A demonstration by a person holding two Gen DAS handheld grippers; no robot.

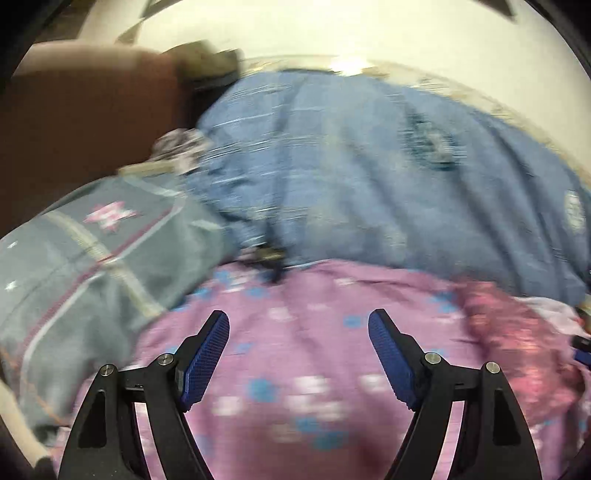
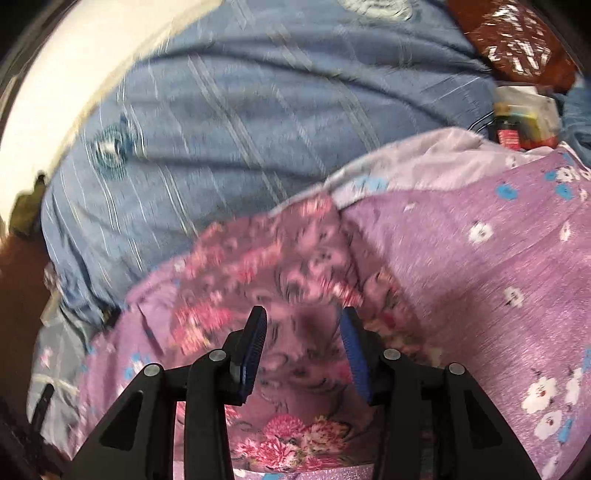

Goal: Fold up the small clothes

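Left gripper [image 1: 299, 315]: stands wide open, grips nothing, hangs above sheet [image 1: 314, 369] with only purple cloth showing between blue pads [image 1: 205, 354]. Shows heavy motion blur across the whole left view.

Right gripper [image 2: 303, 312]: stands partly open, pads [image 2: 255, 347] clear of any cloth, nothing pinched. Points down at garment [image 2: 258, 258], whose pink floral print fills the gap between the fingers.

Garment: lies rumpled on the purple sheet [image 2: 461, 277], directly beneath and ahead of the right gripper. Reaches at its far edge up to quilt [image 2: 240, 129]. Appears in the left view as a blurred pink heap [image 1: 517, 332] at the right, well to the side of the left gripper. Cannot tell which kind of garment, nor how far folded.

Sheet: purple, dotted with blue and white flowers, spreads under both grippers.

Quilt [image 1: 351, 166]: blue with pale stripes and round motifs, bulges behind the sheet, fills the middle of both views.

Pillow [image 1: 92, 258]: grey with crossing lines and a pink star mark, lies left of the sheet, beside the quilt.

Beyond the quilt in the left view: wall [image 1: 369, 33], white. At the right view's upper right corner: packets [image 2: 517, 118], too blurred to read.
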